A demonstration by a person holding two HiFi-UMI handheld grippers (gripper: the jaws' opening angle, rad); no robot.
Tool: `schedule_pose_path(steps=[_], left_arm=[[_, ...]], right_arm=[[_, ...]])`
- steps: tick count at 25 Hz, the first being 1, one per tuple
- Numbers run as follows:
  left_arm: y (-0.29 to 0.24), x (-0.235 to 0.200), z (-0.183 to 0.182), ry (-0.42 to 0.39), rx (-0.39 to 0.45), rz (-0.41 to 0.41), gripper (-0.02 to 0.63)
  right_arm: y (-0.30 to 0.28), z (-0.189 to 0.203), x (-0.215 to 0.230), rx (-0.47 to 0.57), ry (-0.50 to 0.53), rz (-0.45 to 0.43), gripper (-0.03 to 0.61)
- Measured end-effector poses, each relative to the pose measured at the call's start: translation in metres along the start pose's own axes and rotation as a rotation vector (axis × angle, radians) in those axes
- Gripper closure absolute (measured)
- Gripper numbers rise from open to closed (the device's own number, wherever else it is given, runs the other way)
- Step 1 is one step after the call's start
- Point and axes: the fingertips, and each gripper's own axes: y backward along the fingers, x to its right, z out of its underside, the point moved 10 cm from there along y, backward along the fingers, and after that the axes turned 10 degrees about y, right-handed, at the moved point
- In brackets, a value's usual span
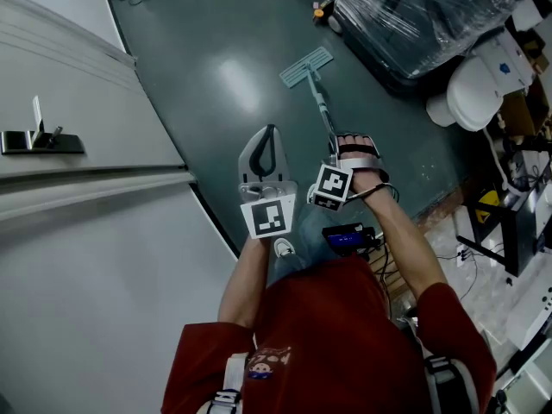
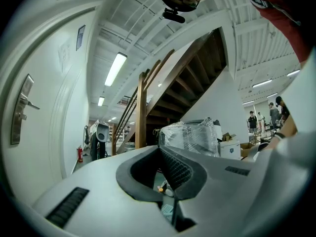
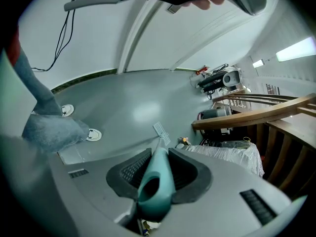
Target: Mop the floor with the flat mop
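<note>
Between the fingers of the right gripper (image 3: 157, 158), the pale teal, hollow-ended plastic handle (image 3: 154, 181) of the flat mop is clamped, with the dark ribbed pads pressed against it from both sides. Just left of those fingers, the left gripper (image 2: 164, 154) is held upright. Its fingers are brought together on nothing, and only distant clutter is seen past them.

Ahead of the right fingers, the thin shaft (image 1: 321, 106) slopes down and away to the flat rectangular teal mop head (image 1: 306, 65). The head lies on the glossy dark grey-green floor (image 1: 216, 84), well ahead of both grippers. Beyond it, to the right of the fingers, a dark load wrapped in clear plastic film (image 1: 414, 15) stands near the head. Far to the left of the fingers a white door with a metal lever (image 1: 43, 141) is seen.

The mop is judged to be steered by one grip at the very end of a long shaft. The handle could be twisted or slid within the pads under a hard push, so that one edge of the head is lifted off the floor. A stroke carried too far right could drive the head into the wrapped load and snag the film.
</note>
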Motion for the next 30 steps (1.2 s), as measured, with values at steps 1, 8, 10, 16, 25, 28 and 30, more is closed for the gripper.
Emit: schedule_pose_path(steps=[1, 8, 10, 16, 25, 28, 30], left_arm=[[-0.006, 0.001, 0.001, -0.001, -0.001, -0.002, 0.598], [-0.043, 0.005, 0.004, -0.001, 0.000, -0.016, 0.598], [-0.050, 0.007, 0.004, -0.005, 0.003, -0.017, 0.598], [-0.051, 0.012, 0.006, -0.010, 0.017, -0.016, 0.598], [-0.045, 0.023, 0.003, -0.037, 0.055, 0.005, 0.598], [-0.041, 0.025, 0.001, -0.044, 0.054, 0.006, 0.598], [-0.040, 0.025, -0.001, -0.054, 0.058, 0.009, 0.598]], right_arm=[[-0.006, 0.003, 0.005, 0.000, 0.003, 0.004, 0.462], [-0.040, 0.022, 0.038, 0.008, 0.009, 0.022, 0.462], [-0.046, 0.028, 0.043, 0.011, 0.010, 0.027, 0.462], [-0.056, 0.036, 0.039, 0.010, 0.020, 0.044, 0.462], [-0.059, 0.038, 0.033, 0.010, 0.030, 0.036, 0.462], [-0.059, 0.038, 0.029, 0.007, 0.037, 0.037, 0.462], [-0.060, 0.038, 0.028, 0.005, 0.044, 0.040, 0.462]])
